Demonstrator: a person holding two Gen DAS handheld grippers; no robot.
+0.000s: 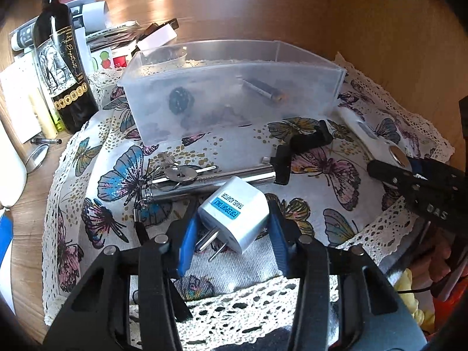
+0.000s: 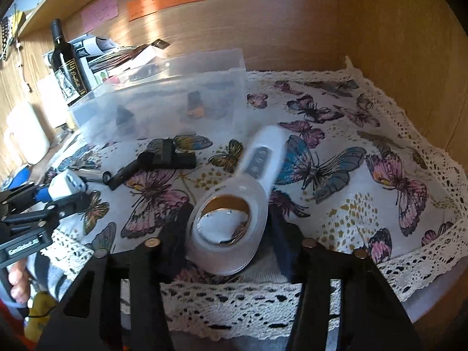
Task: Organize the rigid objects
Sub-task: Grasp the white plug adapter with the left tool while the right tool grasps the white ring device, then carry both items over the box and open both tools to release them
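My left gripper (image 1: pixel 232 228) is shut on a white plug adapter (image 1: pixel 237 219) with a blue label, held just above the butterfly cloth. It also shows in the right wrist view (image 2: pixel 63 185). My right gripper (image 2: pixel 226 228) is shut on the round head of a white digital measuring spoon (image 2: pixel 234 213), its handle (image 2: pixel 264 152) pointing away. The spoon also shows in the left wrist view (image 1: pixel 371 134). A clear plastic box (image 1: pixel 231 87) stands behind, holding a battery (image 1: pixel 264 89) and a dark round object (image 1: pixel 180 100).
On the cloth lie a metal cylinder with keys (image 1: pixel 204 180) and a black clip-like part (image 1: pixel 301 146). A wine bottle (image 1: pixel 60 67), papers and small clutter stand at the back left. A wooden wall (image 2: pixel 321 14) closes the back and right.
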